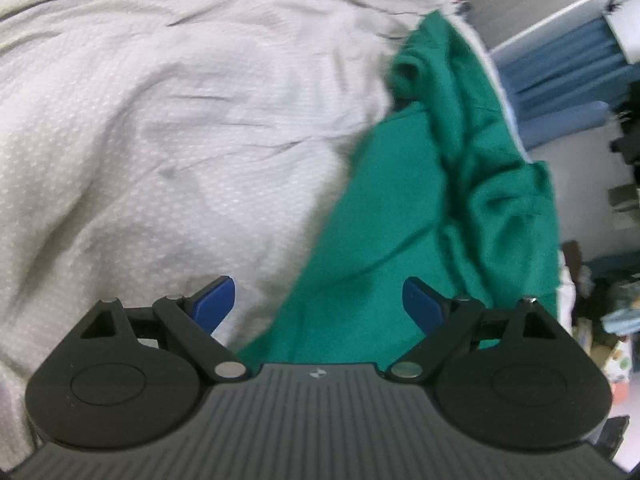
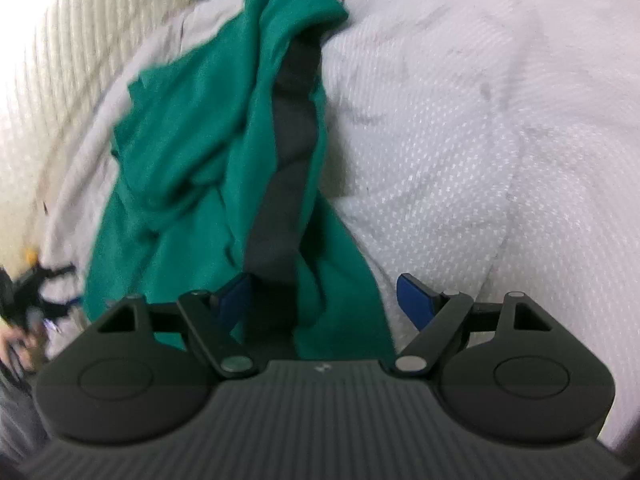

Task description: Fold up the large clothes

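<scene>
On a white textured bedcover [image 1: 168, 128] lies the green garment [image 1: 400, 240], bunched and twisted, not spread flat; in the left wrist view it runs from the near centre up toward the far right edge of the bed. From the right wrist view the same garment [image 2: 192, 152] shows a dark grey panel [image 2: 292, 152] running along its length, with green folds heaped to the left of it.

Left gripper [image 1: 318, 304] hangs above the near edge of the cloth with its blue fingertips [image 1: 216, 300] standing wide apart and nothing between them. Right gripper [image 2: 326, 300] is likewise spread, empty, its tips [image 2: 416, 300] straddling the near end of the green and grey fabric without pressing on it.

Judging from the crumpled heap, folding has hardly begun. The main risk is that a pinch taken here catches several layers at once, so lifting would drag up a knotted bundle instead of one clean hem. Either tip might also nip the bedcover along with the garment, since the cloth lies directly on it. Both views are blurred, so exact edges are hard to pick out
</scene>
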